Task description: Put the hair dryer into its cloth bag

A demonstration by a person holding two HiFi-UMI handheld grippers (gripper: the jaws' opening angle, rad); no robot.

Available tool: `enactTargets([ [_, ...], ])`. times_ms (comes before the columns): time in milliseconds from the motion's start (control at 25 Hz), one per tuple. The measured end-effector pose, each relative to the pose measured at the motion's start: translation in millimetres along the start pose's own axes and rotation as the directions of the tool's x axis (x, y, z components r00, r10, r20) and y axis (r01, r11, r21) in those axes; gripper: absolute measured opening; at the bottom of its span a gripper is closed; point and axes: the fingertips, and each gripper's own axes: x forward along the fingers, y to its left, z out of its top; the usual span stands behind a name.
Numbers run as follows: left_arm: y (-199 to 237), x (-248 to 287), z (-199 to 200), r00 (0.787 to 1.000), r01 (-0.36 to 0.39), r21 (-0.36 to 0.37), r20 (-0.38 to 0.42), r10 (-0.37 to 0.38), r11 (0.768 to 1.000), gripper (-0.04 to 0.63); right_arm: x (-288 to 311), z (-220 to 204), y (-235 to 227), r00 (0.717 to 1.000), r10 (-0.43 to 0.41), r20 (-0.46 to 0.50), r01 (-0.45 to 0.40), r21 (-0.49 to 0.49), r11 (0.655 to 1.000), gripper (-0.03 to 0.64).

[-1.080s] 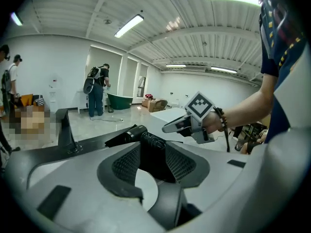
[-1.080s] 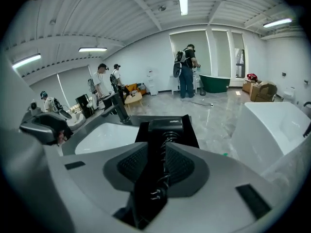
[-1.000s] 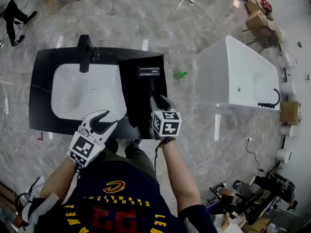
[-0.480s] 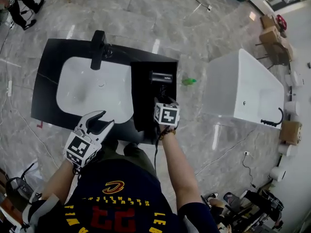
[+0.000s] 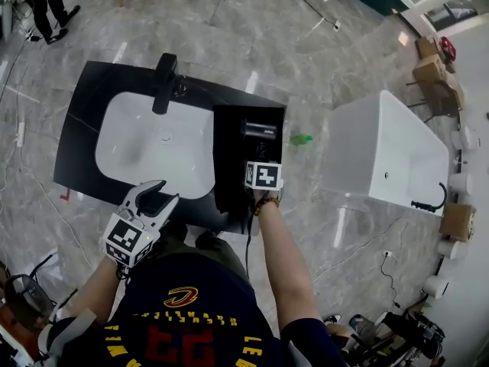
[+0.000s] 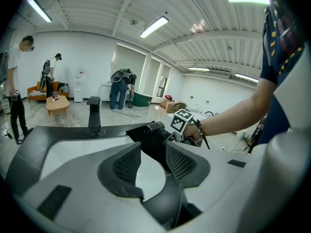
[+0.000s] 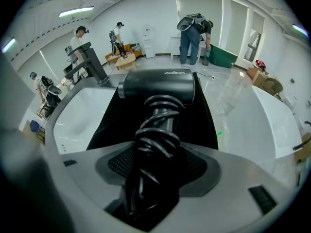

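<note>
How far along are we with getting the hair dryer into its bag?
Done: the hair dryer lies on top of the flat black bag on the counter. In hand: the right gripper has just been opening its jaws, with the cord-wrapped handle between them, apparently released. The left gripper is open and empty. Left: open the bag and slide the dryer inside.

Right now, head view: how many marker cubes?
2. The left cube is in front of the sink. The right cube is over the black bag, at the handle end of the dryer. None seems hidden.
</note>
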Motion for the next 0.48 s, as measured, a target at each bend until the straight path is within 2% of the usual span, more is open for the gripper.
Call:
enactTargets([
  [160, -10, -3, 3, 1.000, 0.014, 0.030, 0.001, -0.014, 0.999, 0.147, -2, -1, 2, 1.000, 0.019, 0.005, -0.019, -0.027, 0.999, 0.235],
  [280, -22, -6, 9, 1.000, 0.028, 0.093, -0.015, -0.027, 0.995, 0.147, -13, -3, 4, 0.999, 0.038, 0.005, -0.038, -0.069, 0.997, 0.235],
  [480, -36, -5, 4, 0.997, 0.069, 0.144, -0.035, -0.065, 0.987, 0.147, -42, -8, 18, 0.993, 0.095, 0.071, -0.090, -0.073, 0.993, 0.235],
])
